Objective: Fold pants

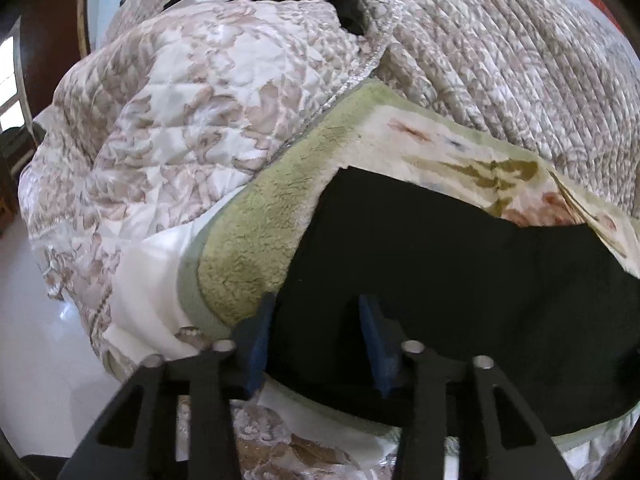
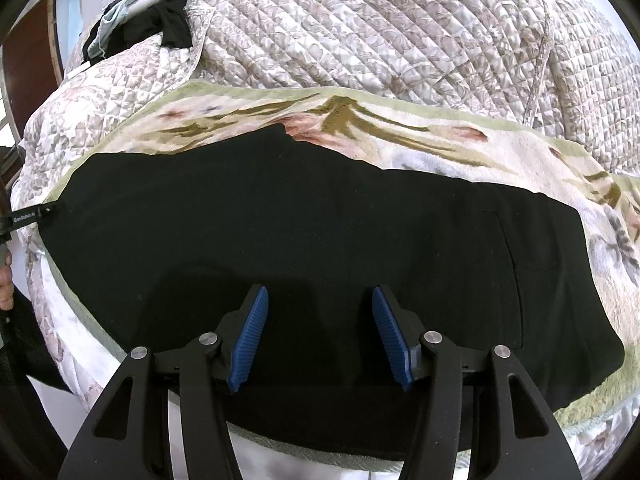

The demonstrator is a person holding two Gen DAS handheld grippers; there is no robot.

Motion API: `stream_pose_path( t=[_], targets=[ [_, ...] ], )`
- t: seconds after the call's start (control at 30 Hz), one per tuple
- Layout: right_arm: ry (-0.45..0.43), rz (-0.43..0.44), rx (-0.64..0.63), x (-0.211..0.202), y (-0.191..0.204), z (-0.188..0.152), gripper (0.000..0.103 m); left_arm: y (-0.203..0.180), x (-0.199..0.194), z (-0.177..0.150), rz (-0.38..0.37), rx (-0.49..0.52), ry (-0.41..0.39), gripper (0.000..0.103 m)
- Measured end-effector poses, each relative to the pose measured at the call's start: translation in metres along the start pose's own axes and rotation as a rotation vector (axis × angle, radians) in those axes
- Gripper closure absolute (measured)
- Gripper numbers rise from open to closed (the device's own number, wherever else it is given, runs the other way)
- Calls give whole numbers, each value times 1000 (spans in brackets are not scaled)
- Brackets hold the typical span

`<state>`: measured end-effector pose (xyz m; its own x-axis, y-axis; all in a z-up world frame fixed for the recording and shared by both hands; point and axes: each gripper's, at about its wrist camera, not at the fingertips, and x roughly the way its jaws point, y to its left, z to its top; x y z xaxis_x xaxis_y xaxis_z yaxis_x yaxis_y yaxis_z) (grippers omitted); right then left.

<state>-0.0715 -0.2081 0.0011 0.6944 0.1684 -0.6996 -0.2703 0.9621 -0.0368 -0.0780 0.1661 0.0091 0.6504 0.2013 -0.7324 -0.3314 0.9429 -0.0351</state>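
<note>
Black pants (image 2: 320,220) lie flat on a green-edged flowered blanket (image 2: 440,140) on the bed; they also show in the left wrist view (image 1: 460,280). My left gripper (image 1: 316,304) is open, its blue pads over the pants' left end near the near edge. My right gripper (image 2: 320,296) is open above the pants' near edge, nothing between its pads. A back pocket outline (image 2: 520,264) shows toward the pants' right end. The other gripper's tip (image 2: 28,216) shows at the pants' left end in the right wrist view.
A quilted flowered bedspread (image 1: 200,120) is heaped to the left and behind (image 2: 400,32). Dark clothes (image 2: 160,24) lie at the far back. White floor (image 1: 48,340) is at the left, below the bed edge.
</note>
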Motion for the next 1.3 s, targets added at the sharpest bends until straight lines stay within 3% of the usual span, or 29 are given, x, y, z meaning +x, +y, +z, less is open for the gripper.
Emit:
stream_pose_path(
  t=[0.03, 0.1, 0.17, 0.47, 0.7, 0.97, 1.17, 1.3],
  targets=[
    [0, 2, 0, 0, 0, 0, 48, -5, -1, 0, -2, 21, -1, 82],
    [0, 3, 2, 0, 0, 0, 48, -16, -1, -1, 4, 75, -2, 92],
    [1, 7, 7, -1, 0, 0, 48, -22, -2, -1, 21, 102, -3, 93],
    [-4, 51, 69, -5, -5, 1, 48, -33, -24, 9, -72, 86, -25, 94],
    [-14, 84, 131, -8, -13, 3, 48, -57, -48, 27, -291, 39, -29, 94],
    [-43, 98, 203, -15, -27, 5, 48, -136, -64, 30, -537, 104, 16, 94],
    [-60, 91, 256, -20, -42, 5, 48, -200, -52, -3, -681, 169, 132, 94],
    [-58, 100, 282, -19, -48, 5, 48, -220, -34, -29, -712, 214, 230, 94]
  ],
)
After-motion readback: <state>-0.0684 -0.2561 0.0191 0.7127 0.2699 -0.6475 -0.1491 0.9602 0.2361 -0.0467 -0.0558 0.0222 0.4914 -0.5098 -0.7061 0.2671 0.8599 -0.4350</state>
